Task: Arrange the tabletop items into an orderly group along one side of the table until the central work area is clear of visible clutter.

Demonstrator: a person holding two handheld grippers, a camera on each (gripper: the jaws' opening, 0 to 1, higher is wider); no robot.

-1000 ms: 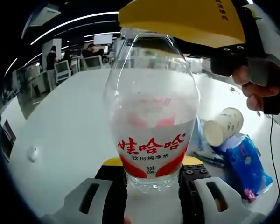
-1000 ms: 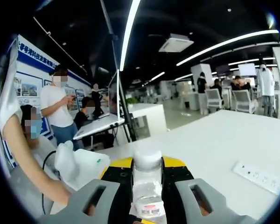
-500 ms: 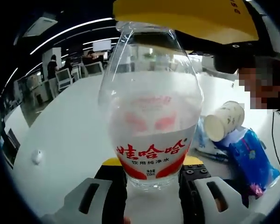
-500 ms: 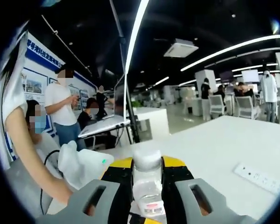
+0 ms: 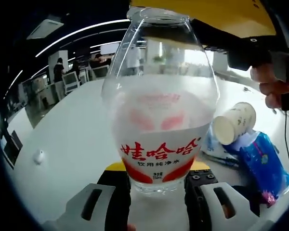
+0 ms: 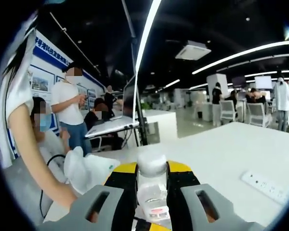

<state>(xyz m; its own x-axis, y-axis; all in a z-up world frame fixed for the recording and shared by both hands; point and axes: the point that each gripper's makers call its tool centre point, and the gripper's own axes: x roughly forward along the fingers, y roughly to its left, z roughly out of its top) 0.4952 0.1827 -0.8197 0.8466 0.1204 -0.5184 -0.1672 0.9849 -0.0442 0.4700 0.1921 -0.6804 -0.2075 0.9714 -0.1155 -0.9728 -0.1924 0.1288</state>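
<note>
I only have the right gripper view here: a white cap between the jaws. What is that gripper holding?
Observer: The neck of a clear water bottle, under its cap.
Operator: Is the left gripper on it too?
Observer: Yes, shut on the bottle's base.
Operator: What else is on the table?
Observer: A paper cup lying tipped on a blue packet, right of the bottle.
</note>
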